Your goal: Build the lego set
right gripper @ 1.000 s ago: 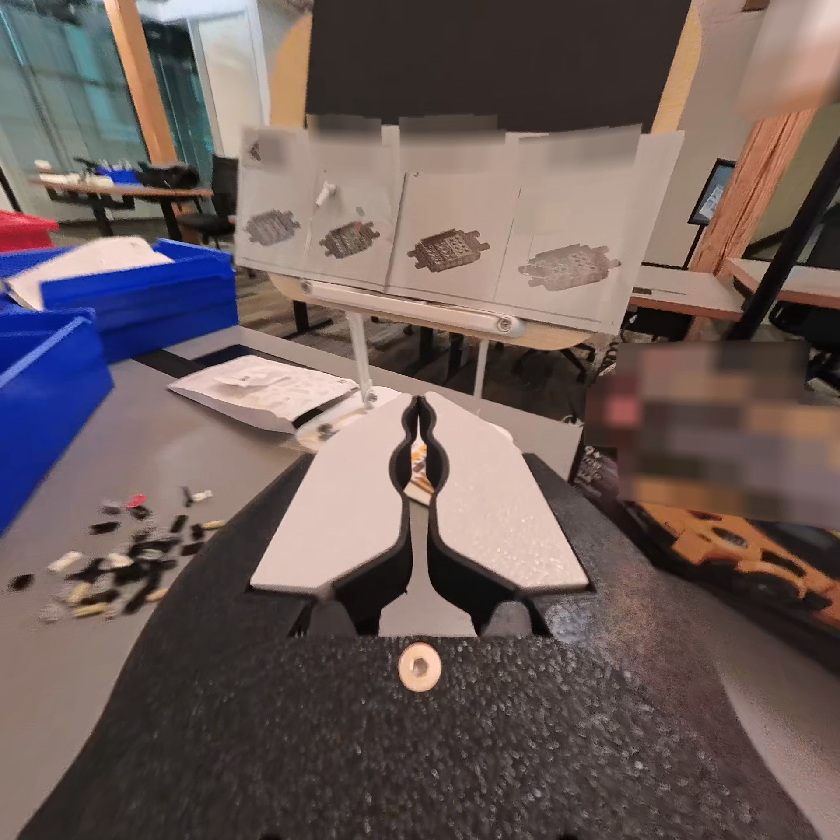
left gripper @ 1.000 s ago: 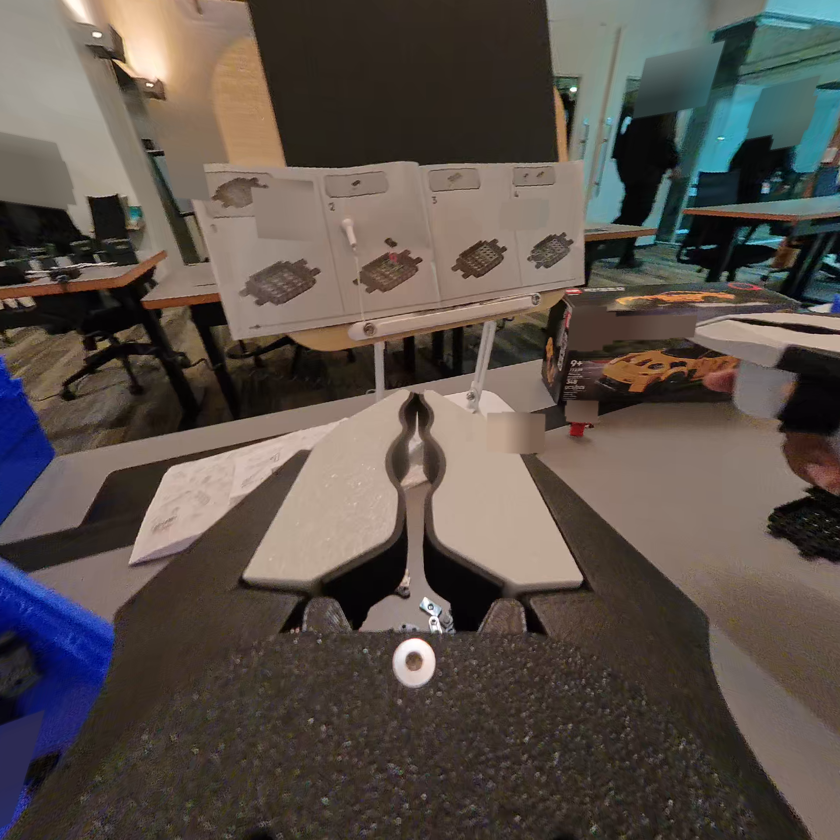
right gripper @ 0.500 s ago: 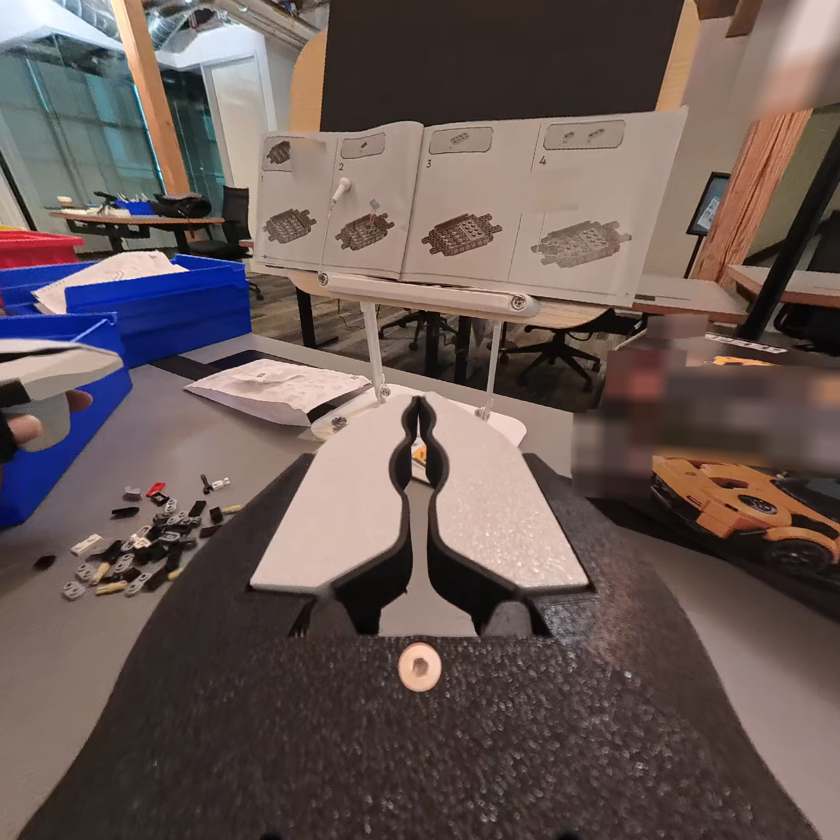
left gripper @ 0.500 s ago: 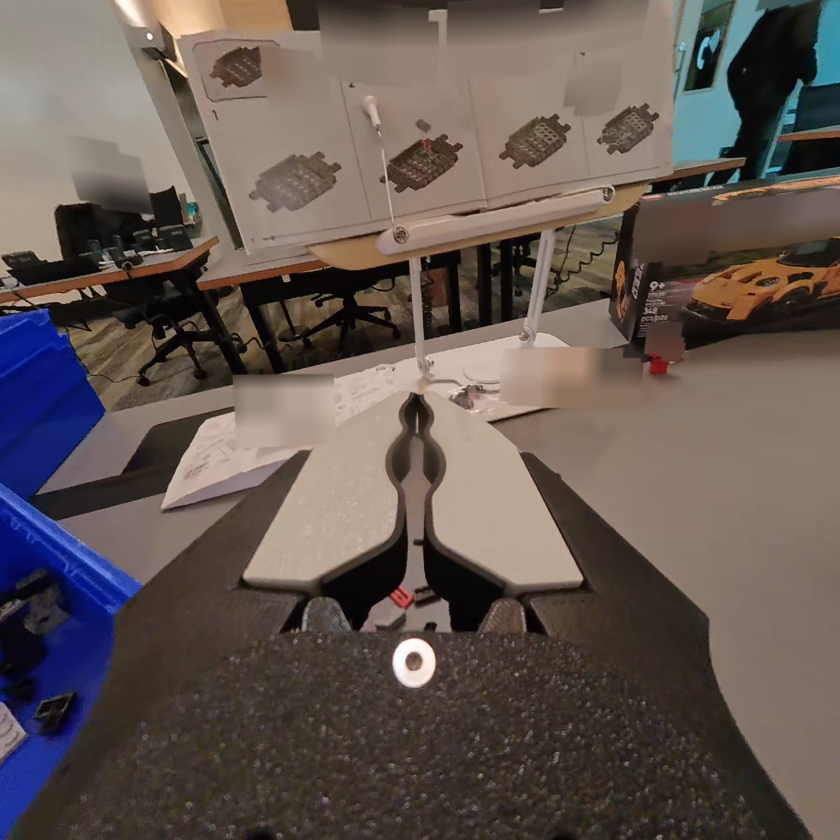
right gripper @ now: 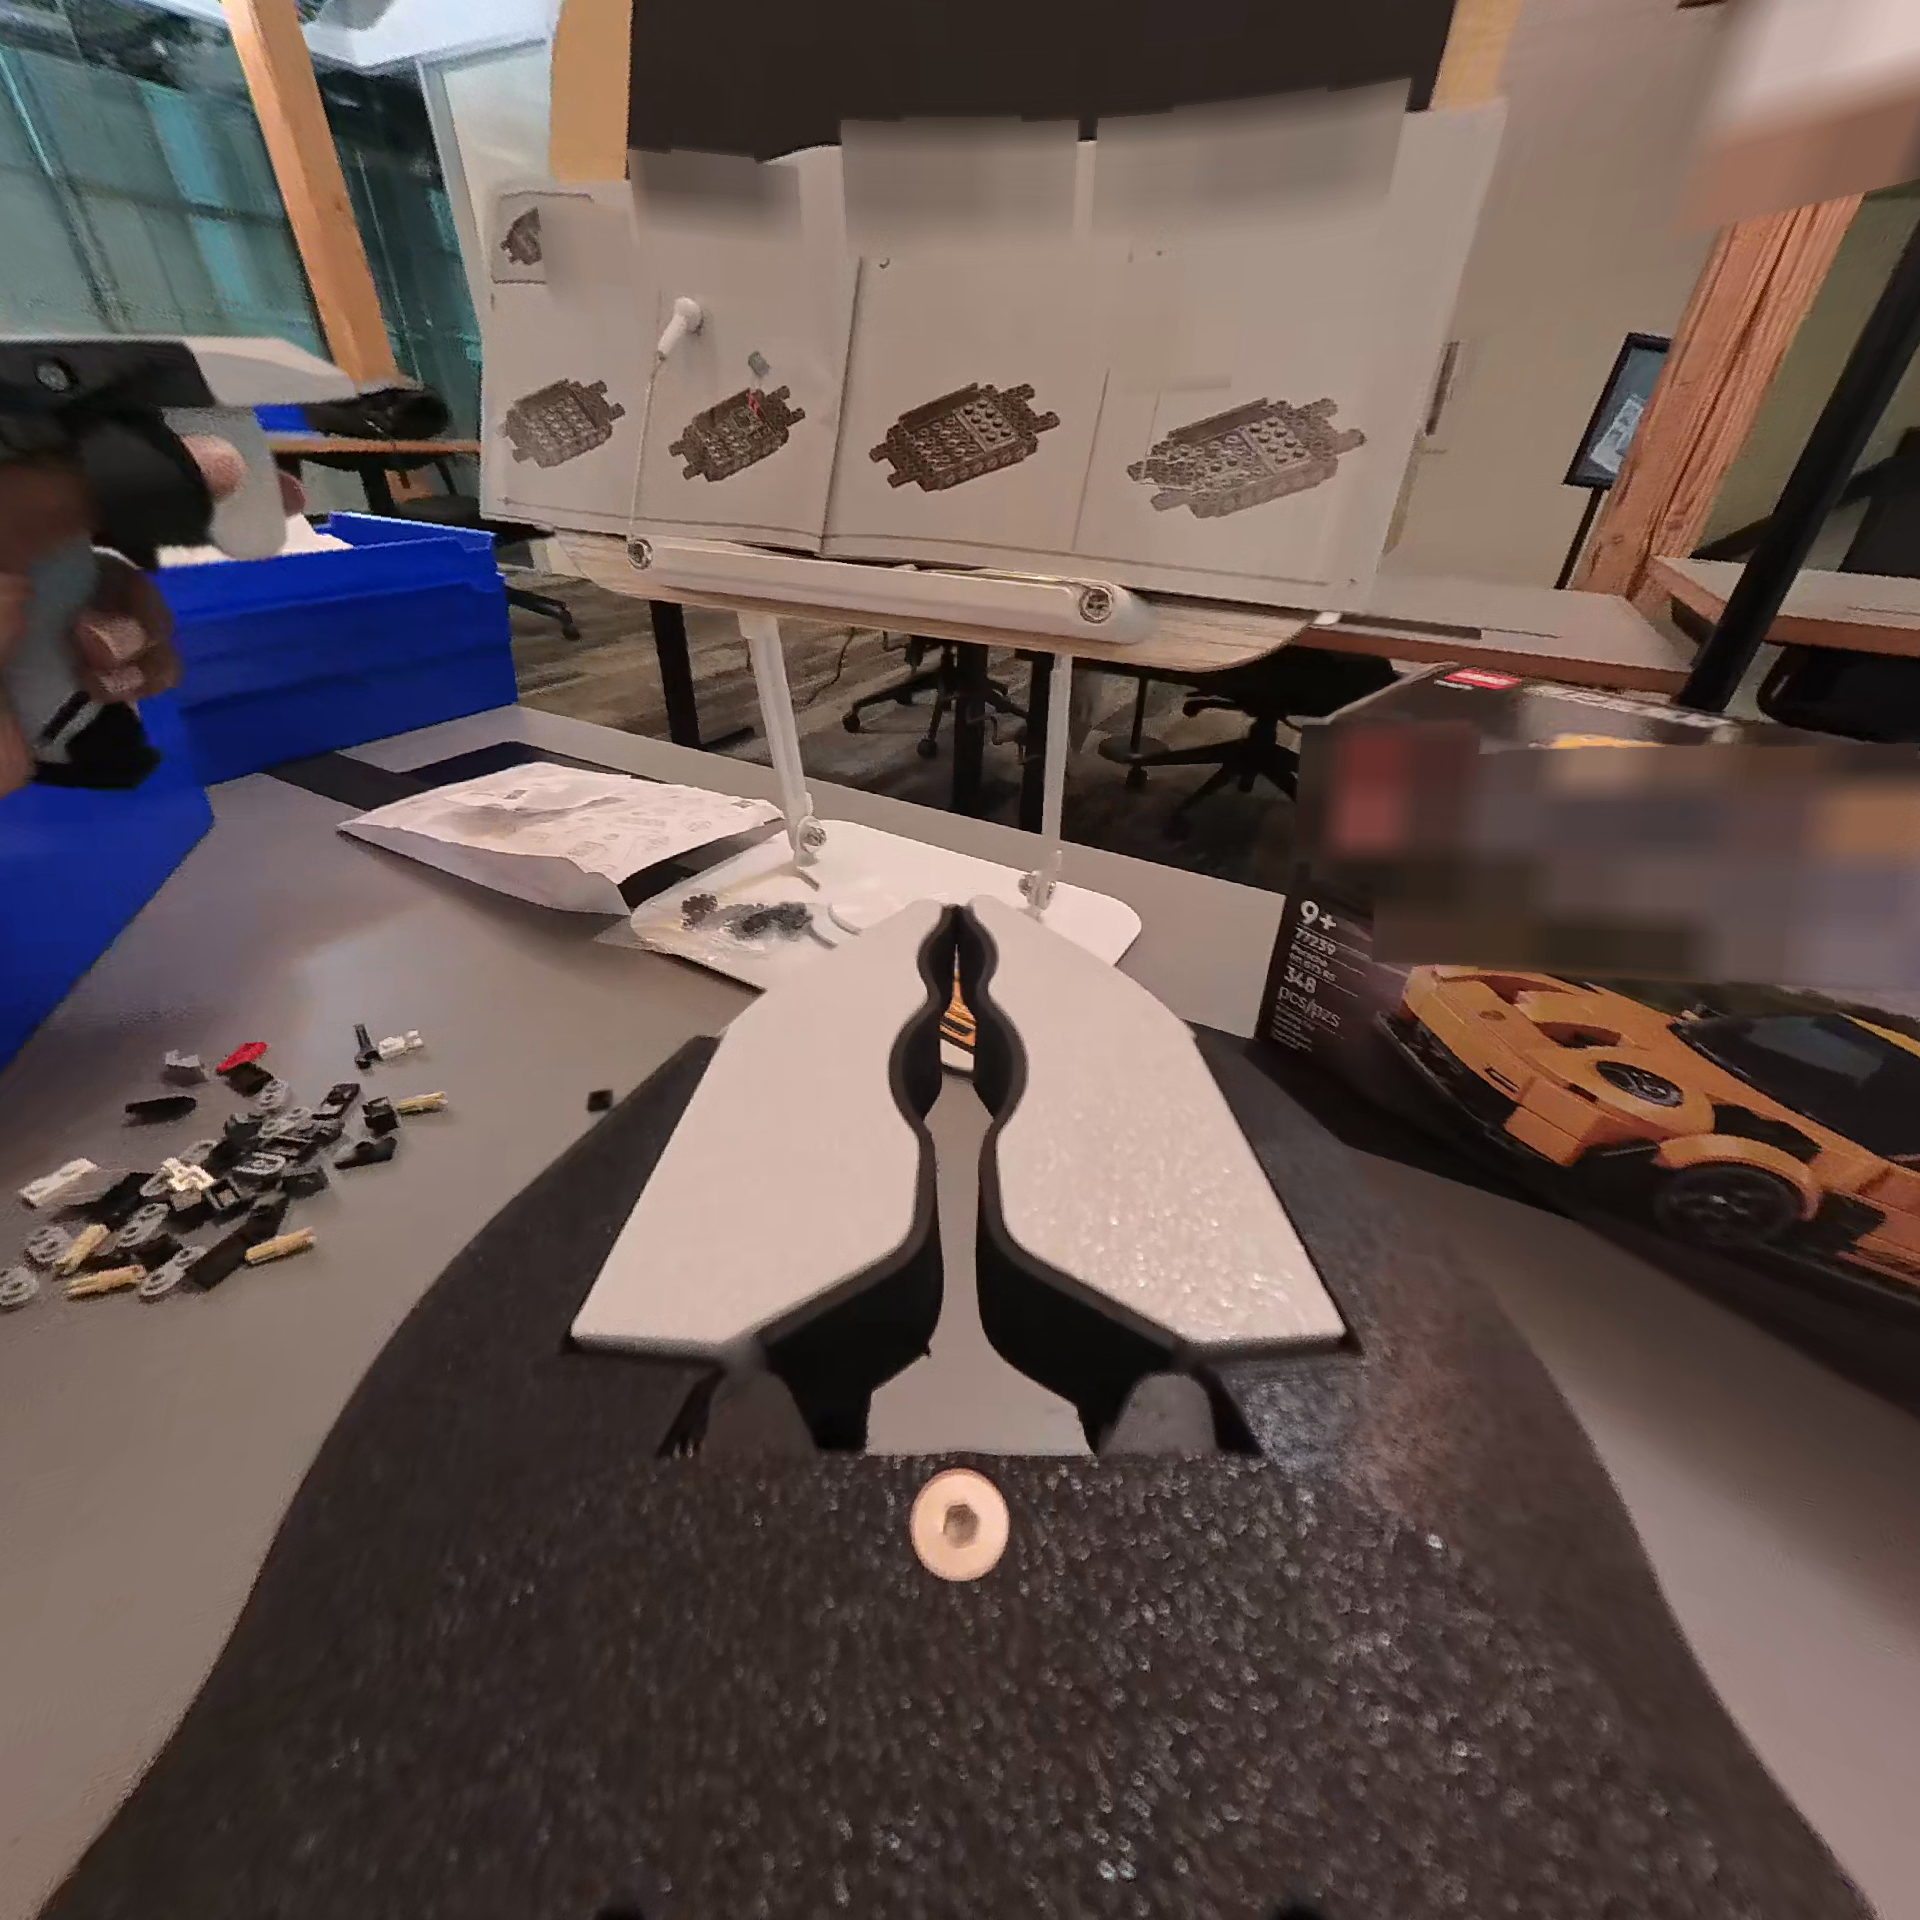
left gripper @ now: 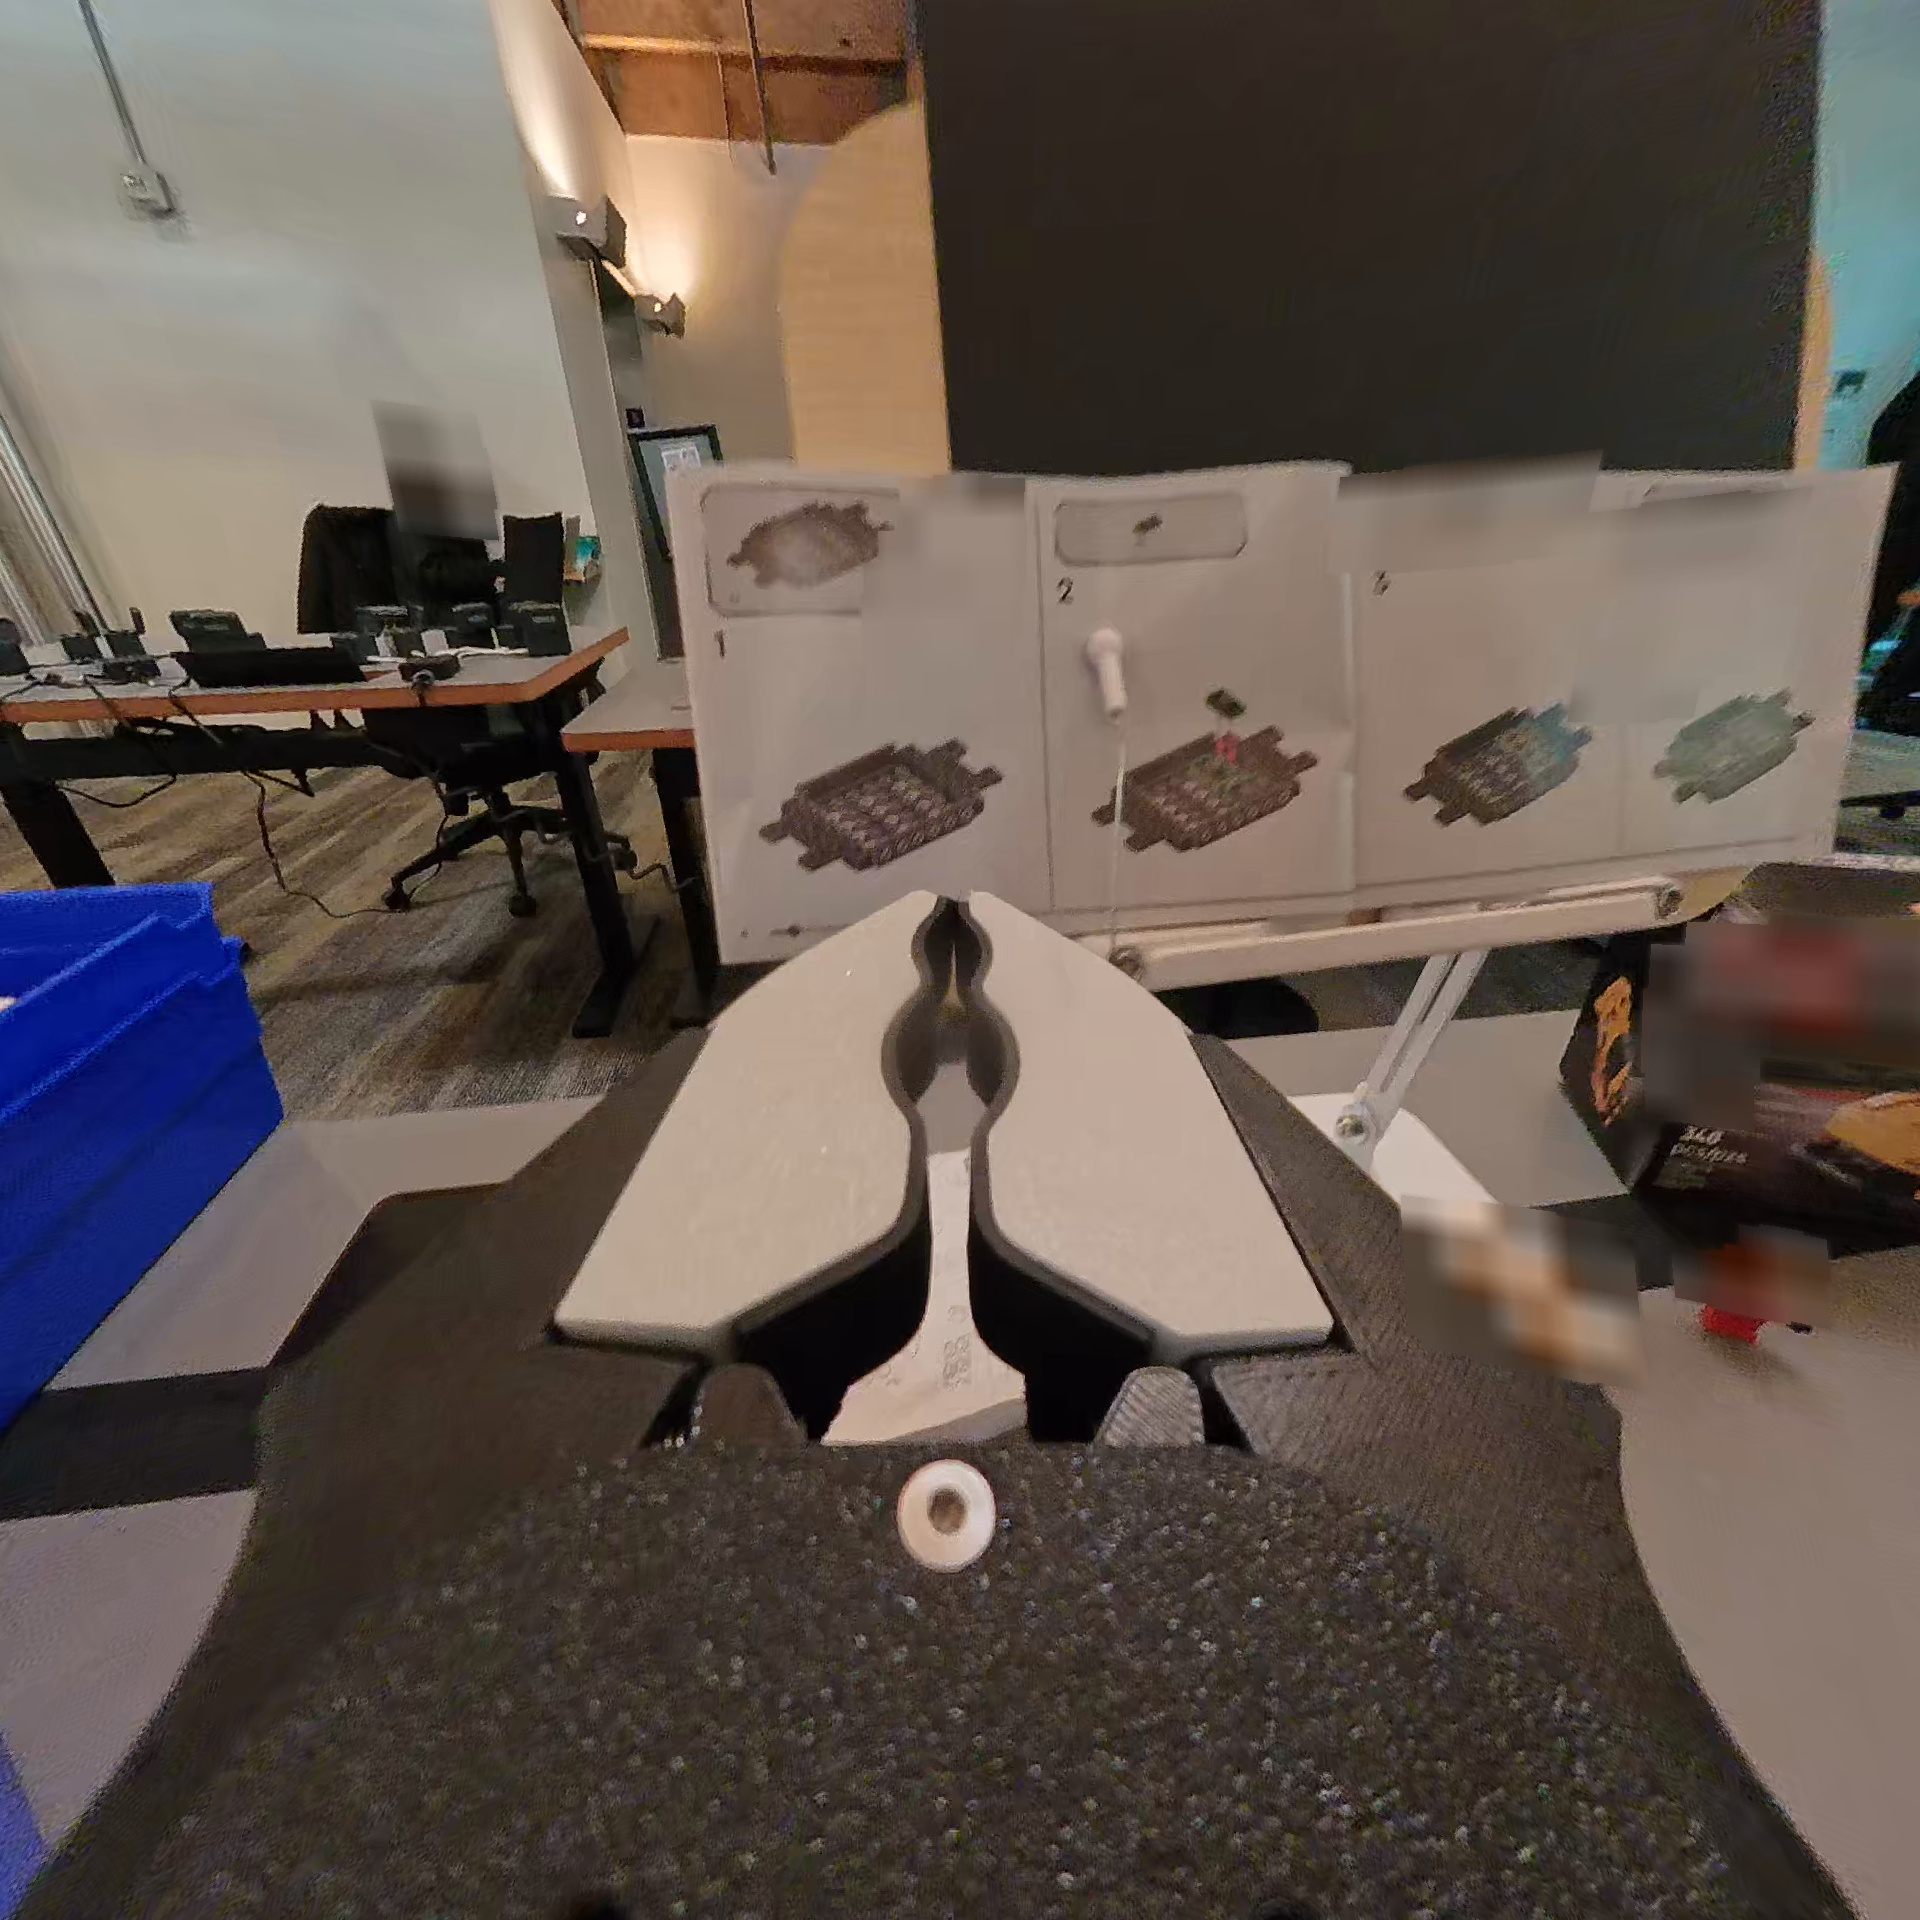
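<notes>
Both grippers, left [left gripper: 954, 920] and right [right gripper: 956, 920], hover with fingers pressed together, holding nothing. Loose lego pieces [right gripper: 197, 1164] lie scattered on the grey table [right gripper: 436, 997], left of the right gripper; they are probably light, rigid and slippery, best pinched across flat sides. Behind stand the instruction booklet [right gripper: 935, 353] on its white stand and the set's box [right gripper: 1621, 997]. Half a second ago the left gripper pointed lower; the booklet now sits level with it.
</notes>
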Available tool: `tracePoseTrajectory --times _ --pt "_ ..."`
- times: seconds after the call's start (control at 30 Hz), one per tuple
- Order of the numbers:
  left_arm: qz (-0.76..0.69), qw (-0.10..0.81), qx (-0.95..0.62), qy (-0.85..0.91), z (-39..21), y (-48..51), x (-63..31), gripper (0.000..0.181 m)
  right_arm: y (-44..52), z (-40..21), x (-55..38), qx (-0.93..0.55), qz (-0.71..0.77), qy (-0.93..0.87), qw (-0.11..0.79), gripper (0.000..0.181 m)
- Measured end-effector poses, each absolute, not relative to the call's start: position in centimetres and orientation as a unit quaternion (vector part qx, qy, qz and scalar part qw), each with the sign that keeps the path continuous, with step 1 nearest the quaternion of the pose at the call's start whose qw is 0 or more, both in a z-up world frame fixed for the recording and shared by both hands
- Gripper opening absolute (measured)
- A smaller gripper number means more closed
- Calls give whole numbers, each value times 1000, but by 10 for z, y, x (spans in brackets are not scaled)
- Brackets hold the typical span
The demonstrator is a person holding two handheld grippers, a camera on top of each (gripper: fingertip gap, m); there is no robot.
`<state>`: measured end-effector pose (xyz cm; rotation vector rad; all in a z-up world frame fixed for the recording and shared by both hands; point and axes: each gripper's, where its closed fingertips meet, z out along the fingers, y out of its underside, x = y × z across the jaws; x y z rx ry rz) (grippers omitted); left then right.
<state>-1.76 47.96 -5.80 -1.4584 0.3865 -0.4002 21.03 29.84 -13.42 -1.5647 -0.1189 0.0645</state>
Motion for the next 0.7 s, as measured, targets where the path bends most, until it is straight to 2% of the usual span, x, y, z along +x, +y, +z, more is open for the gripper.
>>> tracePoseTrajectory --times 0.13,0.7 --pt "-181 696 -673 173 -78 482 -27 0 300 -144 210 -712 38 -51 699 0" --pt "-184 674 -689 192 -97 484 -20 0 302 -157 200 -724 31 -72 686 0"
